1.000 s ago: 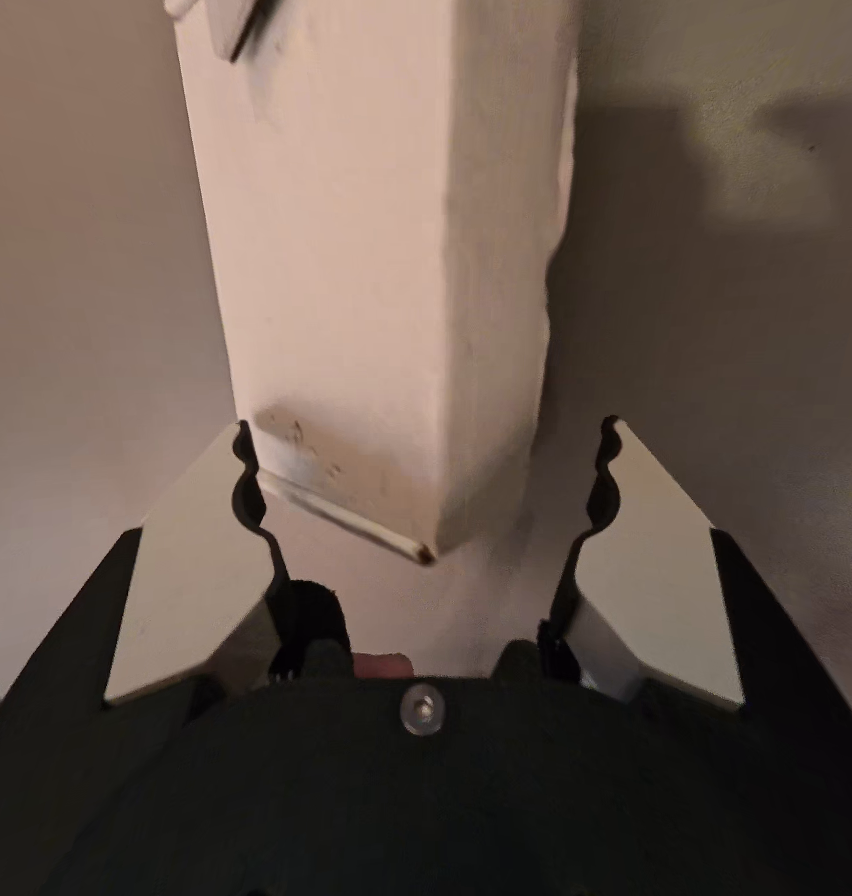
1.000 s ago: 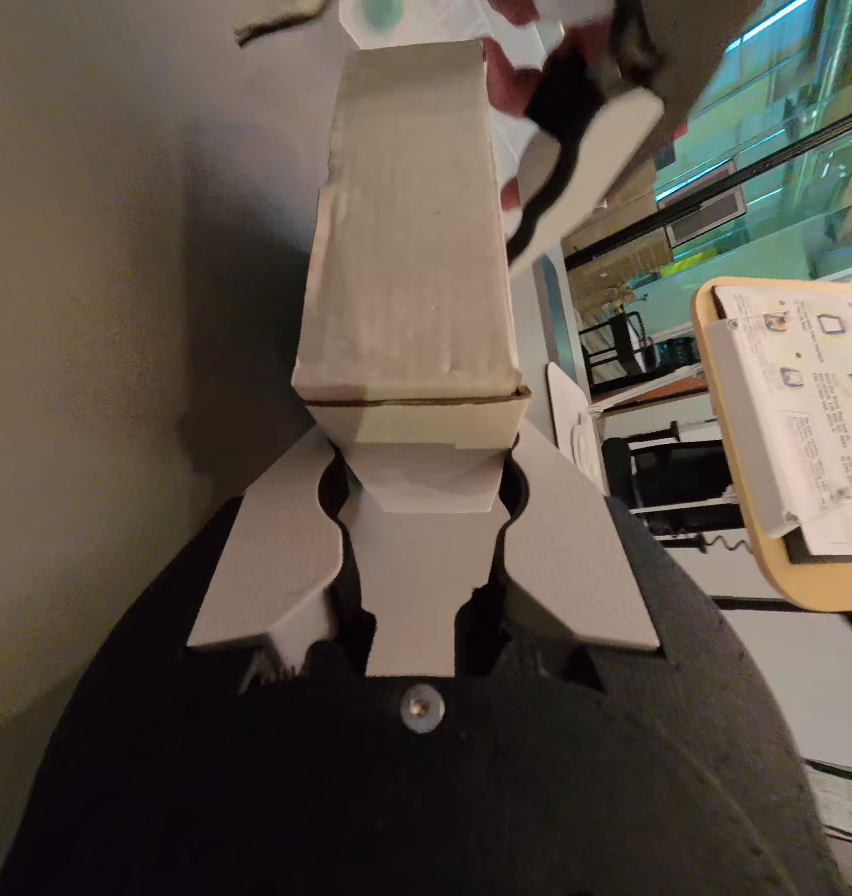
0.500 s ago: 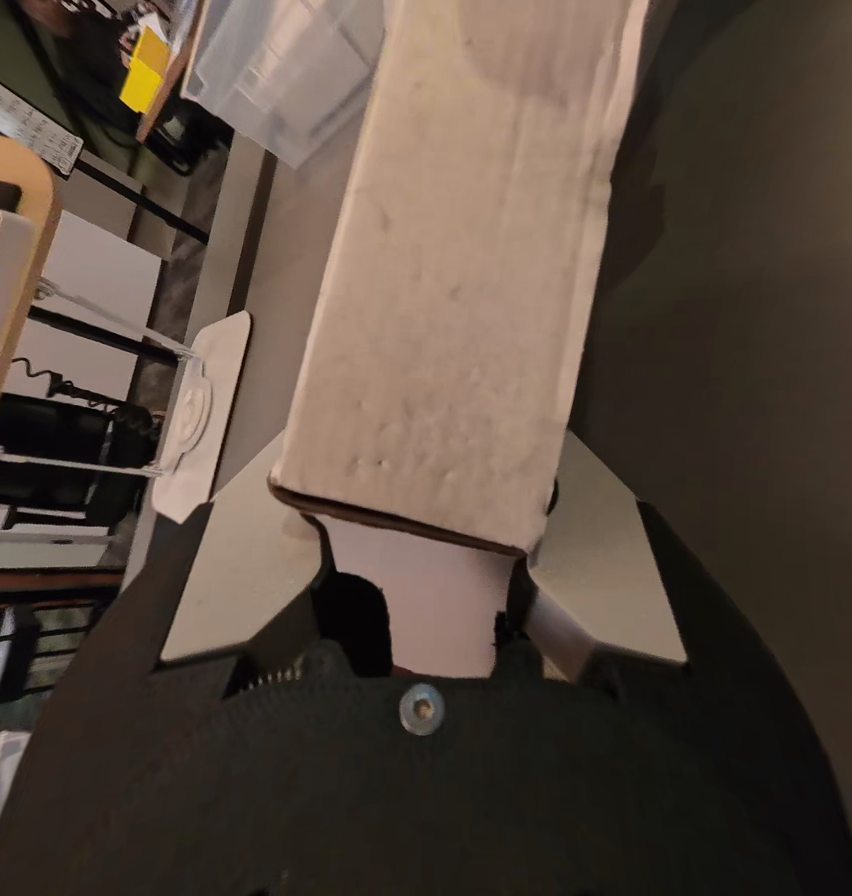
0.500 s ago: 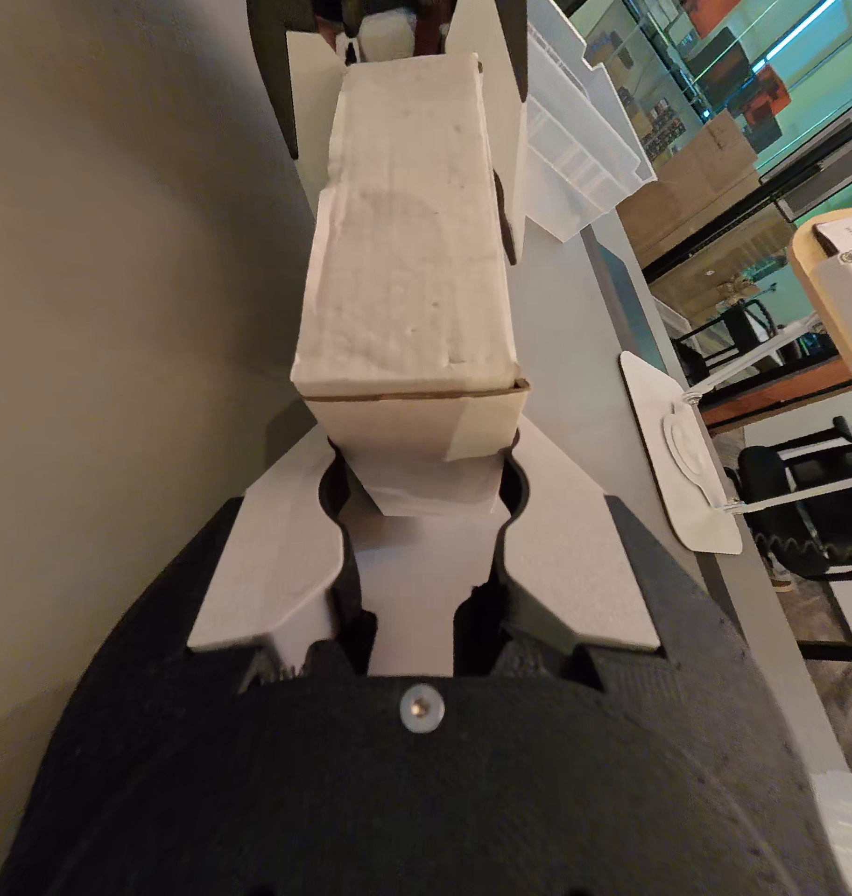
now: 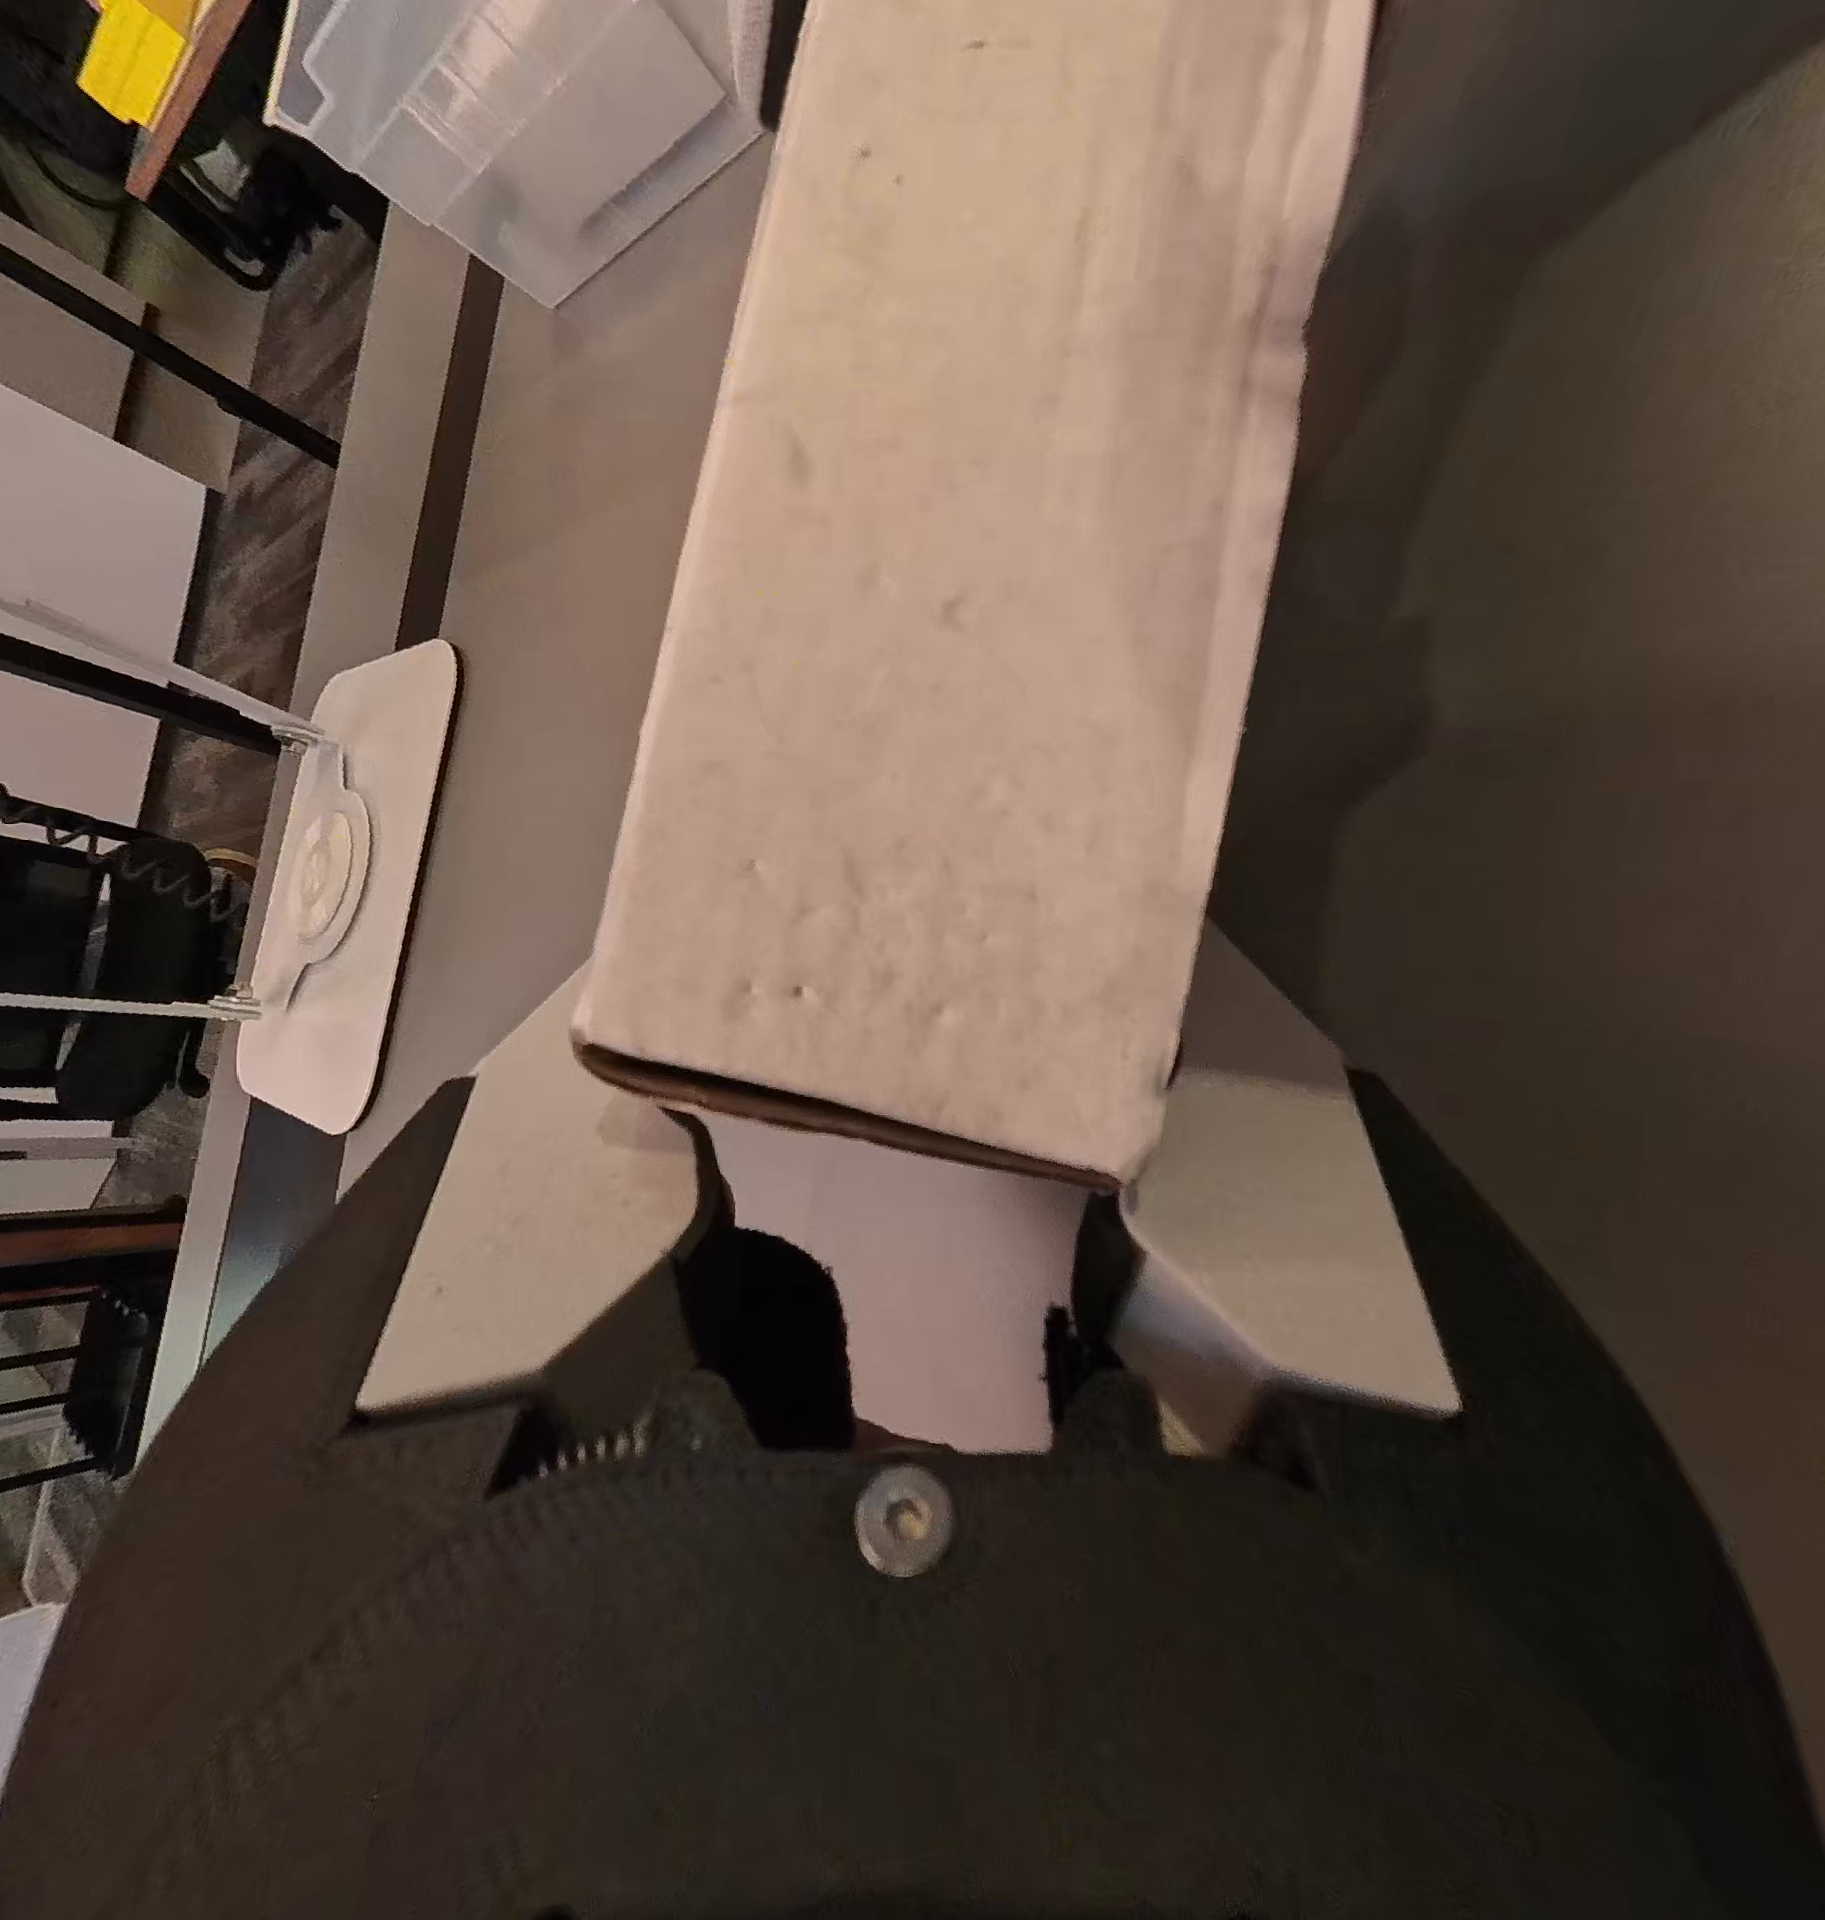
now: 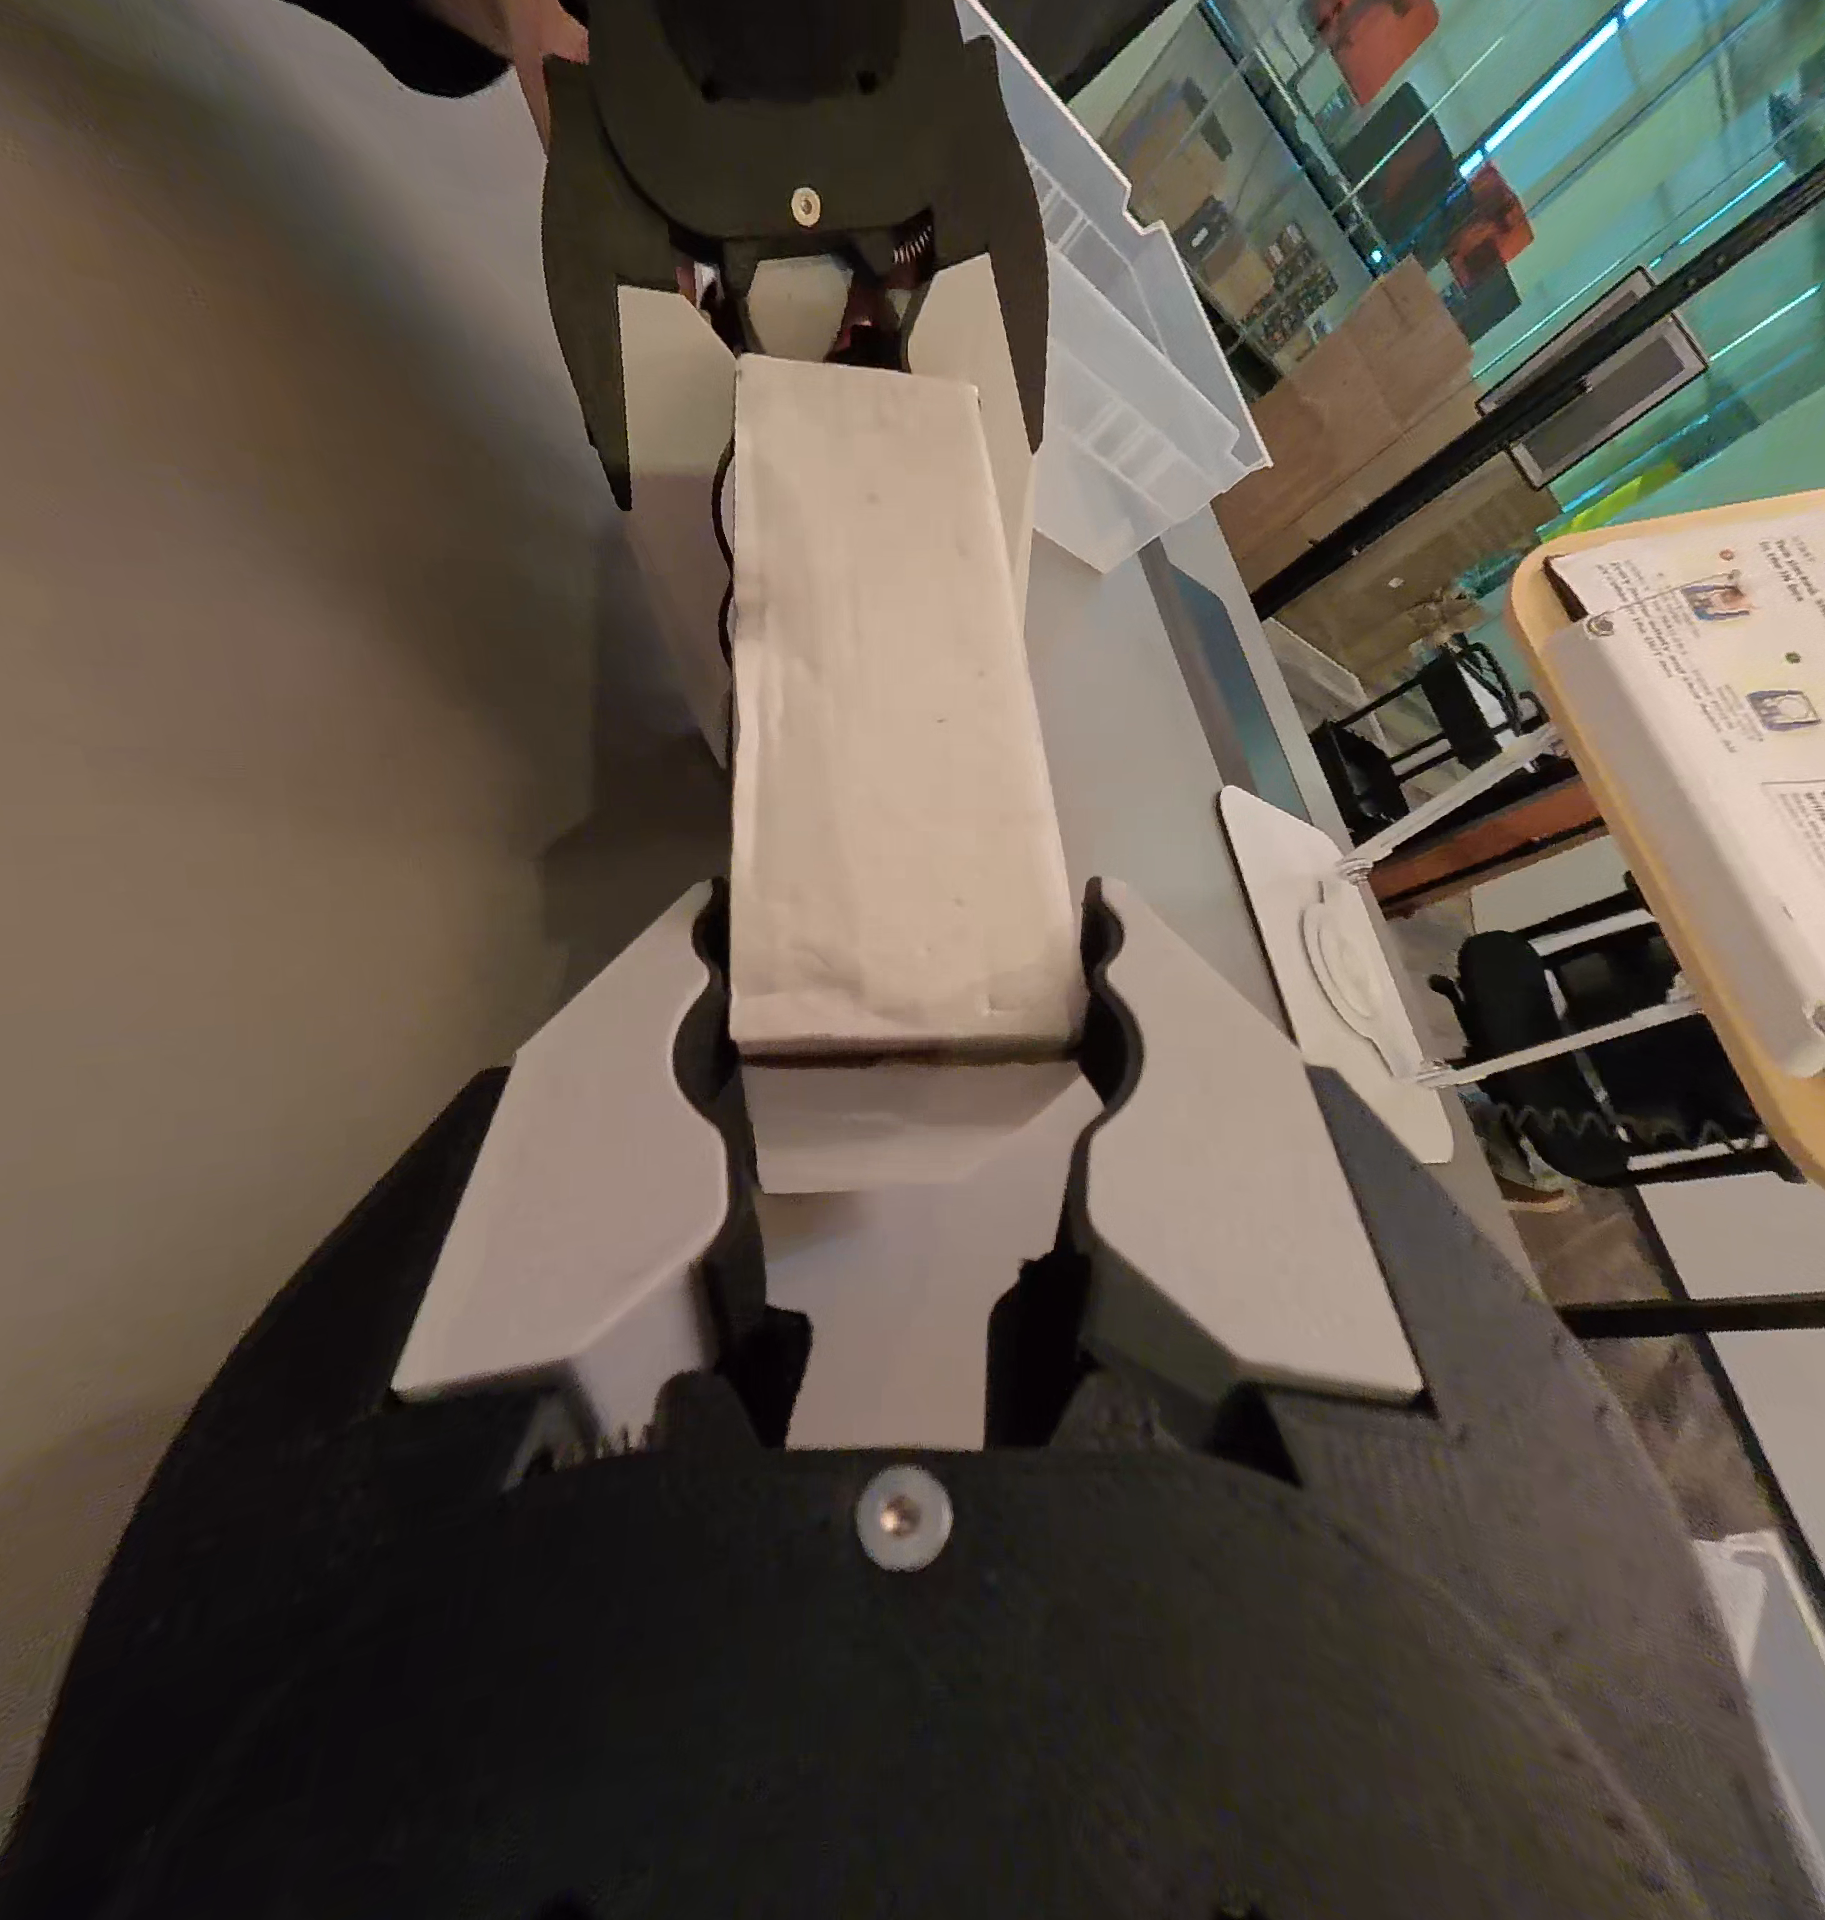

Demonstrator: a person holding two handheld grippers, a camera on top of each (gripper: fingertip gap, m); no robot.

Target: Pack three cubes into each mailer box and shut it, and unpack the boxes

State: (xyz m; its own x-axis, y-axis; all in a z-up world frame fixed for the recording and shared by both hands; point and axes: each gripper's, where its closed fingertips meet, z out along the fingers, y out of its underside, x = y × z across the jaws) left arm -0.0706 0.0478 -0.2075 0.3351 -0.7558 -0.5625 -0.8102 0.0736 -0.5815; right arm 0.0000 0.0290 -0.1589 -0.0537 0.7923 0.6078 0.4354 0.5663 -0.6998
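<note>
White mailer box (image 6: 887,727) is shut and clamped end to end between us: right gripper (image 6: 903,997) pinches the near end, left gripper (image 5: 887,1101) the far end, over the grey bench (image 5: 575,436).

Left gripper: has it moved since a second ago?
Yes. The left gripper has swung in from beside the mailer box to its far end, opposite the right gripper, near the clear bin.
</note>
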